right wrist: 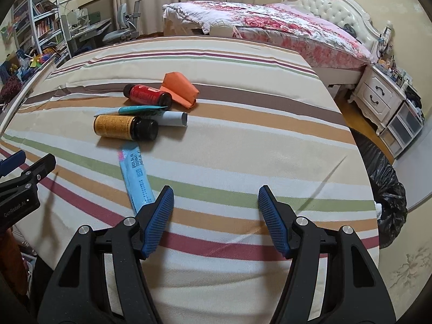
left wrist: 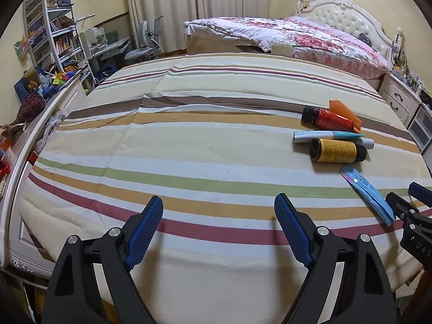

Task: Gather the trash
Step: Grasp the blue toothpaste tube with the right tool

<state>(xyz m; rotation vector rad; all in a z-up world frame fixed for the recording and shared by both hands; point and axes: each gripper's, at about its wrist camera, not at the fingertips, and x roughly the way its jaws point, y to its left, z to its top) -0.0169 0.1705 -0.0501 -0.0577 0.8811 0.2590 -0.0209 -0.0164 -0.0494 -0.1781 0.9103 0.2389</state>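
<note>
Sachet [right wrist: 136, 181] flat on bedspread [right wrist: 243, 145] — long axis toward right tool [right wrist: 214, 222]; 2 tools spread, empty.

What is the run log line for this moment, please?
phase: approach | left gripper: jaws open, empty | right gripper: jaws open, empty | nearest trash: blue sachet | black trash bag: beside bed
</note>
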